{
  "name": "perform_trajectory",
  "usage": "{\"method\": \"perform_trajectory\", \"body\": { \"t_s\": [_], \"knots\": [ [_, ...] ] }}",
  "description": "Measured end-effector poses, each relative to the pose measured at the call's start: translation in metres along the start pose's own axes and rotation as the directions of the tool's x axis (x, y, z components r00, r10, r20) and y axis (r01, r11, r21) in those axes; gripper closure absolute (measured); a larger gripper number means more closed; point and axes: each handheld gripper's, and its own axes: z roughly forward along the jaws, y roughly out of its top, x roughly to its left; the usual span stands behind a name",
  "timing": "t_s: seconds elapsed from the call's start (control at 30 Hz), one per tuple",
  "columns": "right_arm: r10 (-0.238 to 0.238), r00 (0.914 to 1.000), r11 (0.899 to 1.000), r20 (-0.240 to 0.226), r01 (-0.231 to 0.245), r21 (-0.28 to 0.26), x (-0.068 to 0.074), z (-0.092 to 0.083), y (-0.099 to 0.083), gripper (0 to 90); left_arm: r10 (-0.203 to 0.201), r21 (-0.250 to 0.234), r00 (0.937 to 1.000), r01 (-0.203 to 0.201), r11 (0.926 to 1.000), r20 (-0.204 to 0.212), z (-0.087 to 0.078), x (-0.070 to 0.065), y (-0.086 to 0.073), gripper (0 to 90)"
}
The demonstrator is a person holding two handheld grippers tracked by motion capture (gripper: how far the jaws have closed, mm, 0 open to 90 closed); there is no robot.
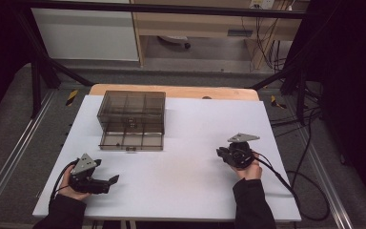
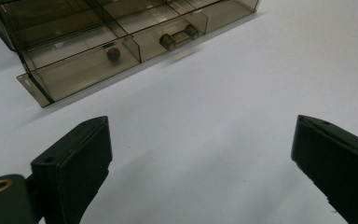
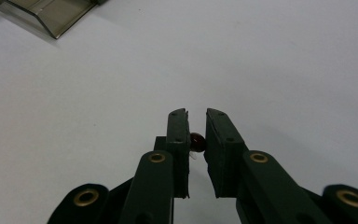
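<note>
A smoky clear drawer box (image 1: 131,110) stands at the back left of the white table (image 1: 195,186), with its bottom drawer (image 1: 131,141) pulled out toward me. In the left gripper view one front compartment of the drawer (image 2: 74,74) holds a small brown bead (image 2: 113,54), beside the drawer's handle (image 2: 179,37). My left gripper (image 1: 112,181) (image 2: 200,140) lies low near the front left edge, jaws wide apart and empty, aimed at the drawer. My right gripper (image 1: 220,153) (image 3: 196,116) hovers right of centre, shut on a small dark red bead (image 3: 196,141) pinched between its pads.
The drawer's corner (image 3: 51,14) shows at the top left of the right gripper view. Cables (image 1: 286,181) trail off the table's right side. A metal frame and dark floor surround the table, with a wooden strip (image 1: 171,90) behind the white sheet.
</note>
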Motion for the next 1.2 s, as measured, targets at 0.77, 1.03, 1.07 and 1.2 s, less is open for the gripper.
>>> {"method": "perform_trajectory", "body": {
  "t_s": [0.77,1.03,1.07,1.2],
  "knots": [
    [-0.053,0.9963,0.998,-0.067,0.052,-0.026,0.032,0.007,0.02,80.1,-0.002,-0.002,1.0,0.002,1.0,0.001,0.0,0.0,0.0,5.0],
    [-0.074,0.993,0.997,-0.092,0.071,-0.035,0.044,0.012,0.028,80.2,-0.004,-0.003,1.0,0.004,1.0,0.003,0.0,0.0,0.0,5.0],
    [-0.075,0.9928,0.997,-0.093,0.072,-0.037,0.045,0.012,0.029,80.2,-0.004,-0.002,1.0,0.004,1.0,0.003,0.0,0.0,0.0,4.9],
    [-0.077,0.9915,0.997,-0.105,0.074,-0.036,0.05,0.015,0.032,80.2,-0.004,-0.003,1.0,0.004,1.0,0.003,0.0,0.0,0.0,4.9]
  ]
}}
